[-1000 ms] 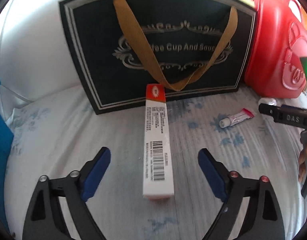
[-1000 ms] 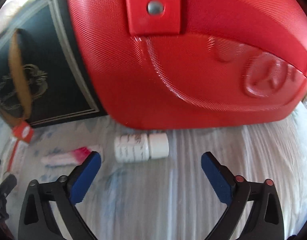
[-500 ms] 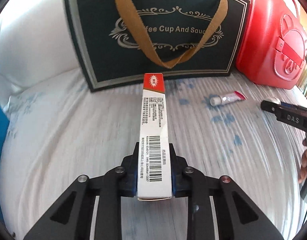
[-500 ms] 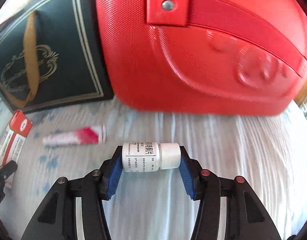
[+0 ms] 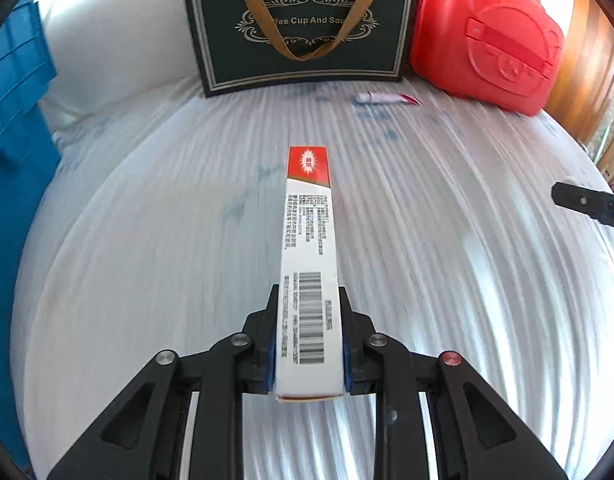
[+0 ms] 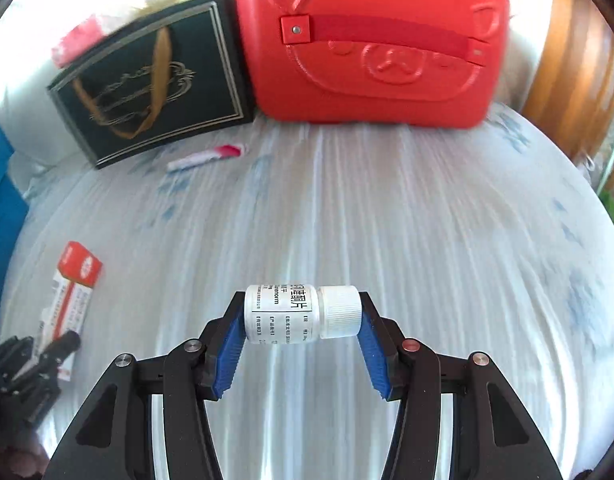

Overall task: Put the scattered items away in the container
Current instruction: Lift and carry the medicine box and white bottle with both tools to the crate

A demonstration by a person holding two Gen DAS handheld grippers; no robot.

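My left gripper (image 5: 309, 340) is shut on a long white carton with a red end (image 5: 309, 248), lifted clear of the bed and pointing away from me. My right gripper (image 6: 303, 316) is shut on a small white pill bottle (image 6: 303, 314), gripped end to end with its cap to the right. The same carton (image 6: 73, 284) and the left gripper (image 6: 35, 360) show at the lower left of the right wrist view. A small white and red tube (image 5: 387, 99) (image 6: 207, 157) lies on the sheet near the bags. A blue container (image 5: 11, 128) stands at the left edge.
A dark gift bag with gold ribbon handles (image 5: 303, 28) (image 6: 147, 84) and a red bear-face case (image 5: 487, 36) (image 6: 379, 40) stand at the back of the white patterned bed sheet (image 5: 147, 220). Wooden furniture (image 6: 575, 64) is at the far right. The right gripper's tip (image 5: 587, 202) shows at the right.
Both grippers closed, the left on the carton and the right on the pill bottle, then lifted and pulled back from the bags. The blue container has come into view at the left.
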